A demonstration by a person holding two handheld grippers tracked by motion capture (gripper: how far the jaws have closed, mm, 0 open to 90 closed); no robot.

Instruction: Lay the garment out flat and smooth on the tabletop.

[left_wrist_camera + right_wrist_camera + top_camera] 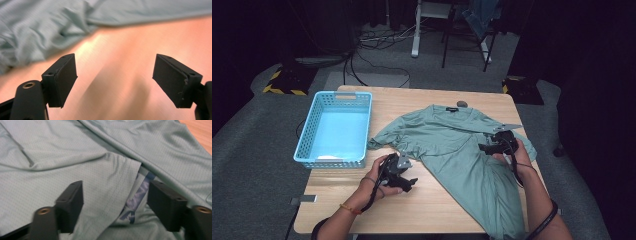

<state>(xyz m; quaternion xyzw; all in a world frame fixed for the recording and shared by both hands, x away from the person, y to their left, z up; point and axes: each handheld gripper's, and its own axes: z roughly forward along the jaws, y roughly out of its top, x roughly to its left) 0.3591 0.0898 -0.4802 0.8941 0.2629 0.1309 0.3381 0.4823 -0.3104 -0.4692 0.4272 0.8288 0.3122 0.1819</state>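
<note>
Hands held both grippers low, left gripper (408,181) gaping over bare table (447,210), right gripper (486,141) straddling unpinched T-shirt (452,145) hem, print half-hidden.

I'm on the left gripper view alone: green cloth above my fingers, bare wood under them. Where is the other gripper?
Observer: The right gripper is over the sage-green mesh T-shirt, near its right sleeve in the high view.
Operator: Is it holding cloth?
Observer: No. Its fingers stand apart over a hemmed fold, with a blue-patterned inner patch showing between them.
Operator: Anything else on the table?
Observer: A light-blue perforated plastic basket stands on the light wooden table, left of the shirt.
Operator: And my own gripper?
Observer: The left gripper is open over bare wood beside the shirt's left sleeve.
</note>
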